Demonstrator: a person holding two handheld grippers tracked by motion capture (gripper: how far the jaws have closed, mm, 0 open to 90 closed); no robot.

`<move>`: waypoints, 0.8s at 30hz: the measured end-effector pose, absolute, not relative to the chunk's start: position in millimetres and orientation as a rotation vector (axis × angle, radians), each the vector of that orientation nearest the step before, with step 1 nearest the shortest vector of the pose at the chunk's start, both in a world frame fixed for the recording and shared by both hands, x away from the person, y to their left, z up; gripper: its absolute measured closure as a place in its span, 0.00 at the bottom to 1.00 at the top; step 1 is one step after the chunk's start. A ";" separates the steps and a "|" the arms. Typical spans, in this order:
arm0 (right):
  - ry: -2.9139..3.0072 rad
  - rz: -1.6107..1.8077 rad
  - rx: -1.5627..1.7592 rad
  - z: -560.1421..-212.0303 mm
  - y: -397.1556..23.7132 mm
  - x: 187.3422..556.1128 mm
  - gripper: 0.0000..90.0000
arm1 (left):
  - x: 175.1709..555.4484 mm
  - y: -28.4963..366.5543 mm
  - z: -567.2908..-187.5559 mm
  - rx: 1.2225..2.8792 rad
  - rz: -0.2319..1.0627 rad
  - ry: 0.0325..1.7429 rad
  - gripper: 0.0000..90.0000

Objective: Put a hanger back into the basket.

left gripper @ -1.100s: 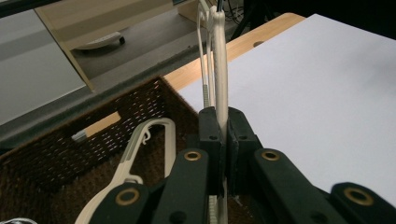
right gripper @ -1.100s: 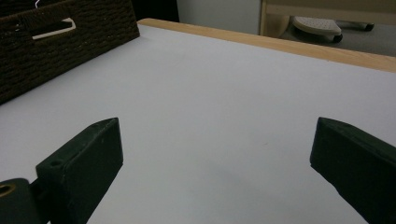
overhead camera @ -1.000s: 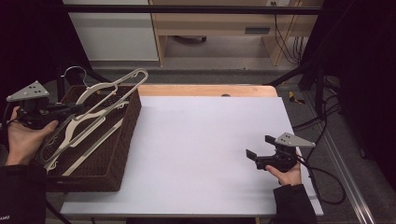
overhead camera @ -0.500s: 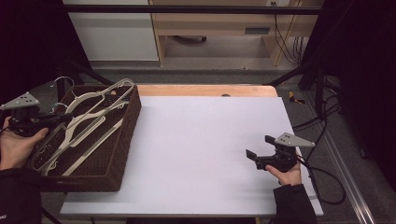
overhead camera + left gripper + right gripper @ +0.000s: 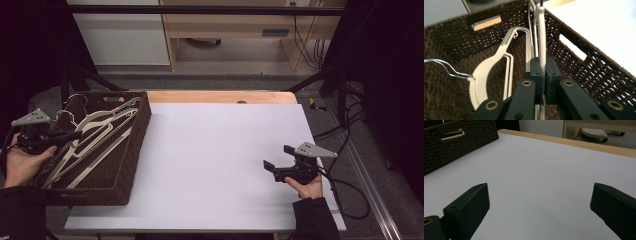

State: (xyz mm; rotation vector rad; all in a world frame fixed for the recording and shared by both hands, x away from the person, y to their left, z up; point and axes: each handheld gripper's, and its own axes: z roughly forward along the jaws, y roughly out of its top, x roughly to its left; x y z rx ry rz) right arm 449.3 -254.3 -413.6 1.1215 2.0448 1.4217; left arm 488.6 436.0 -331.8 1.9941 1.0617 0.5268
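left gripper point(image 5: 75, 135) sat at left edge of brown wicker basket point(image 5: 131, 165), jaws clamped on cream plastic hanger point(image 5: 541, 37) inside basket. more cream hangers point(image 5: 102, 145) lay in basket beside it, one with wire hook point(image 5: 444, 68). white table point(image 5: 215, 165) bare in middle. right gripper point(image 5: 276, 159) rested low over table's right side, jaws wide apart, nothing between.

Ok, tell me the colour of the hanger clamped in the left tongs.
Cream-white hanger, pinched between the black left tongs over the dark brown wicker basket; the left gripper view shows it best.
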 end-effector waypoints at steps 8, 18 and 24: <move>2.045 1.418 1.124 -413.9 -253.6 449.6 0.03 | 489.7 434.4 -351.6 1.983 0.483 1.117 0.96; 2.043 1.424 1.128 -413.7 -253.2 449.1 0.03 | 495.3 441.0 -375.7 1.971 0.438 1.238 0.95; 2.042 1.419 1.125 -414.4 -252.8 449.5 0.03 | 498.2 442.3 -381.3 1.952 0.502 1.360 0.93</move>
